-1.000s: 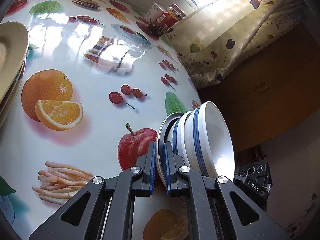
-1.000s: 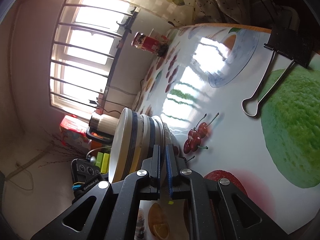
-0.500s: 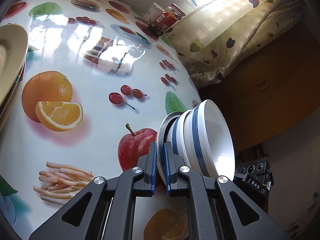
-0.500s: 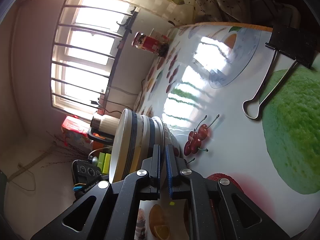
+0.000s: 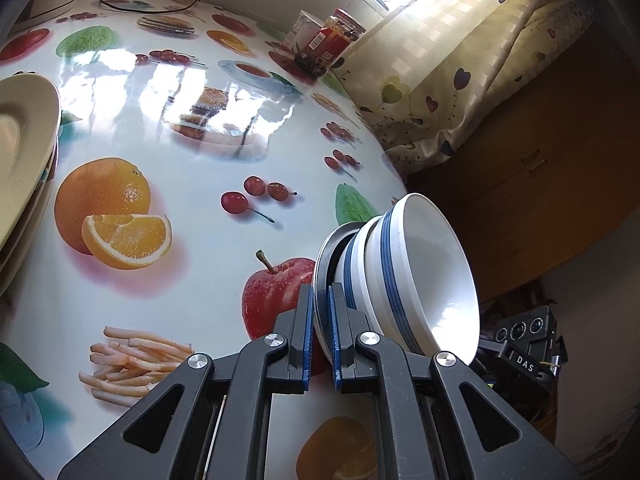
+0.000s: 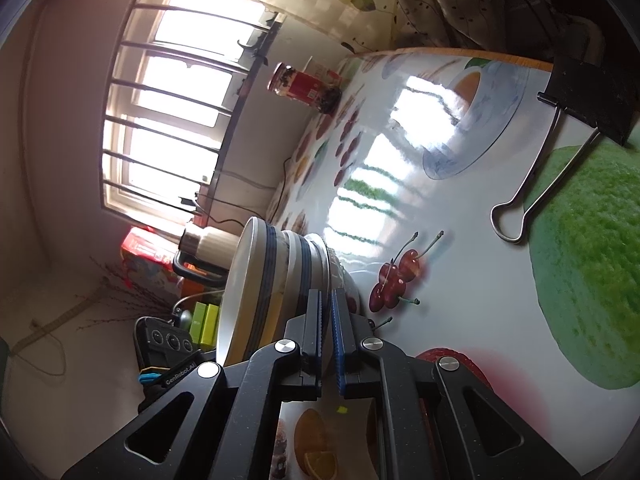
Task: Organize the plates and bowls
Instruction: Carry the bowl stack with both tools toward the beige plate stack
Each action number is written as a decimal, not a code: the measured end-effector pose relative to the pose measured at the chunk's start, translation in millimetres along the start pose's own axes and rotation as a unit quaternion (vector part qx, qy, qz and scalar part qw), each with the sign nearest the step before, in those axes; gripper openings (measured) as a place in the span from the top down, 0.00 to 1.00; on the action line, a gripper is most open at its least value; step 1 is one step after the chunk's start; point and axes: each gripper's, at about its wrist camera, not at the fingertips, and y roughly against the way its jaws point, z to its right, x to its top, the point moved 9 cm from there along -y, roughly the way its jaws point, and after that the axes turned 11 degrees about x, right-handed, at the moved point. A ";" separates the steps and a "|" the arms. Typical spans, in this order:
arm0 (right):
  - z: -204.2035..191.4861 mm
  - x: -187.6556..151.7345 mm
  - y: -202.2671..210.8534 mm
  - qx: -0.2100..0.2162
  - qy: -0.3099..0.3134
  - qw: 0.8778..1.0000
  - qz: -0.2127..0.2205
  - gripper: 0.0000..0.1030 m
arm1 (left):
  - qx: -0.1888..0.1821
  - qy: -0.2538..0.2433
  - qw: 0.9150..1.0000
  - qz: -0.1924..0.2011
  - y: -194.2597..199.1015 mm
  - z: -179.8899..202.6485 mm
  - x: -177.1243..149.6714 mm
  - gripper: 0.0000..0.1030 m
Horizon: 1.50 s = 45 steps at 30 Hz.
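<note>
A stack of white bowls (image 5: 424,276) with blue stripes sits in a grey-rimmed bottom dish (image 5: 322,256). My left gripper (image 5: 319,312) is shut on that dish's rim. In the right wrist view the same bowls (image 6: 256,280) show from the opposite side. There my right gripper (image 6: 326,320) is shut on the far rim of the bottom dish (image 6: 322,264). The stack is held over the fruit-print table (image 5: 192,208), and I cannot tell whether it touches it. A pile of cream plates (image 5: 24,140) stands at the left edge of the left wrist view.
A red-labelled jar (image 5: 338,40) and a paper cup (image 5: 304,30) stand at the table's far edge by the curtain (image 5: 440,60). A black binder clip (image 6: 560,140) grips the table edge. A cable (image 5: 148,2) lies at the back. The opposite gripper's body (image 5: 520,352) shows beyond the stack.
Both grippers stay clamped on the stack's bottom dish. The views have drifted only slightly over the table.
</note>
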 end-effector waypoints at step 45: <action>-23.0 9.0 -9.3 0.009 0.016 1.000 -0.007 0.92 | 0.023 -0.014 0.999 0.023 21.3 1.3 7.8 0.93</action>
